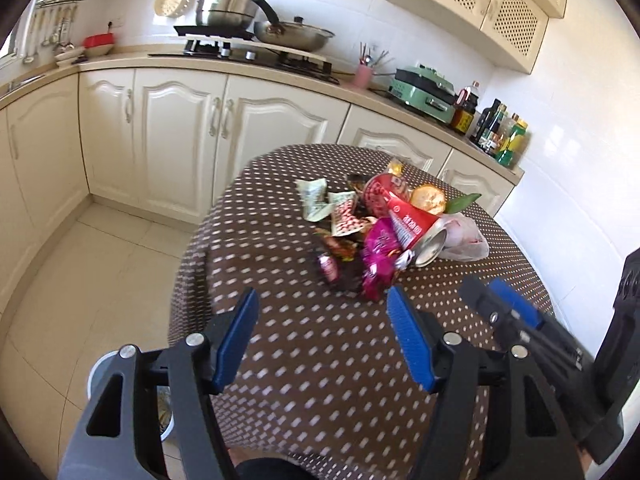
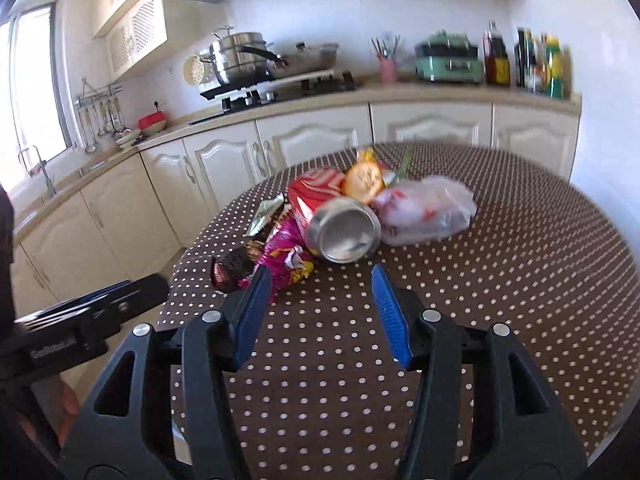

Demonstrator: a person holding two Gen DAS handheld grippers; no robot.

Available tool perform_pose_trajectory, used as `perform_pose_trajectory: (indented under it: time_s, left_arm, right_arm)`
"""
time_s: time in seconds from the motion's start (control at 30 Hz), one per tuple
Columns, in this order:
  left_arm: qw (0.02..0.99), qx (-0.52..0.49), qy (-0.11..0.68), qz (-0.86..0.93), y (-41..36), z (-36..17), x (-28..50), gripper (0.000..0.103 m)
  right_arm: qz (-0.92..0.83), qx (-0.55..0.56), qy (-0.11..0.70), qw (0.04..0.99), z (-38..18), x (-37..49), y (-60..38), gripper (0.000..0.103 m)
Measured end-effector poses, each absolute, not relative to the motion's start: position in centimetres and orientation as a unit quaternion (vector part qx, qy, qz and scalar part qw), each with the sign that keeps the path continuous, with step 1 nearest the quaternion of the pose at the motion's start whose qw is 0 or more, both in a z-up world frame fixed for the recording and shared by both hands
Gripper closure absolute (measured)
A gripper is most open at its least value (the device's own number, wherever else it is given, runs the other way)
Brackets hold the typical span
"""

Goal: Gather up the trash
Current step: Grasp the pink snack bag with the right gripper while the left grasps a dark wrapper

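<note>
A heap of trash lies on a round table with a brown dotted cloth (image 1: 320, 360) (image 2: 500, 300). In it are a red drink can (image 1: 416, 232) (image 2: 344, 228) on its side, a pink wrapper (image 1: 380, 252) (image 2: 284, 252), a clear plastic bag (image 1: 464, 236) (image 2: 428, 212), an orange lid (image 1: 428, 198) (image 2: 364, 180) and green-white wrappers (image 1: 320, 202). My left gripper (image 1: 322, 308) hangs open above the near part of the cloth, short of the heap, empty. My right gripper (image 2: 320, 284) is open and empty, its tips just short of the can and the pink wrapper. The right gripper (image 1: 508, 300) also shows at the right of the left wrist view.
A grey bin (image 1: 104, 376) stands on the tiled floor at the table's near left. Cream cabinets and a counter (image 1: 224, 68) run behind, with a stove and pots (image 1: 240, 12), a green appliance (image 1: 424, 92) and bottles (image 1: 500, 132). A white wall lies right of the table.
</note>
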State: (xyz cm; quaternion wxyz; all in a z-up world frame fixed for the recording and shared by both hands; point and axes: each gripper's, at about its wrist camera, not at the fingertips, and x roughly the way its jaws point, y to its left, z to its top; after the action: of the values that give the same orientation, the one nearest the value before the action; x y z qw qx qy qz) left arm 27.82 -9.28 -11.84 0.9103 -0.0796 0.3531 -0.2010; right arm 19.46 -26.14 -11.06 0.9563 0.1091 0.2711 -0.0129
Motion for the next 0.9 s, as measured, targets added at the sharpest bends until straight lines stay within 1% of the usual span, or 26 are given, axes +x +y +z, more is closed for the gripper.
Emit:
perform_pose_trajectory:
  time_s: [0.13, 0.17, 0.23, 0.27, 0.3, 0.33, 0.37, 0.4, 0.53, 0.9]
  left_arm:
    - [0.906, -0.067, 0.369, -0.195, -11.2, -12.8, 29.8, 0.038]
    - [0.904, -0.067, 0.375, -0.194, -11.4, -13.1, 30.3, 0.041]
    - [0.897, -0.07, 0.391, -0.192, -11.9, -13.8, 31.6, 0.057]
    - [0.894, -0.074, 0.398, -0.193, -12.1, -14.2, 32.2, 0.059]
    - [0.892, -0.075, 0.403, -0.192, -12.2, -14.5, 32.7, 0.065]
    - [0.889, -0.076, 0.408, -0.193, -12.3, -14.8, 33.0, 0.076]
    - [0.886, -0.076, 0.414, -0.194, -12.4, -15.2, 33.3, 0.084]
    - [0.886, -0.075, 0.414, -0.193, -12.4, -15.4, 33.5, 0.087]
    - [0.893, -0.068, 0.403, -0.19, -12.0, -15.5, 32.9, 0.091]
    - [0.905, -0.083, 0.377, -0.179, -7.5, -14.8, 29.9, 0.092]
  right_arm:
    - [-0.01, 0.131, 0.287, 0.949, -11.8, 20.0, -27.4, 0.048]
    - [-0.01, 0.132, 0.289, 0.948, -11.9, 20.2, -27.3, 0.047]
    - [-0.009, 0.136, 0.296, 0.945, -11.8, 20.9, -27.4, 0.047]
    - [-0.006, 0.14, 0.299, 0.944, -12.0, 21.3, -27.5, 0.046]
    - [-0.002, 0.145, 0.303, 0.942, -12.0, 21.7, -27.7, 0.046]
    - [0.001, 0.151, 0.309, 0.939, -12.2, 22.0, -27.8, 0.046]
    - [0.003, 0.153, 0.312, 0.938, -12.3, 22.2, -27.8, 0.046]
    - [0.006, 0.155, 0.316, 0.936, -12.4, 22.4, -27.7, 0.046]
    - [0.018, 0.164, 0.334, 0.928, -12.7, 23.5, -27.3, 0.046]
    - [0.039, 0.199, 0.377, 0.904, -14.0, 27.2, -24.3, 0.046]
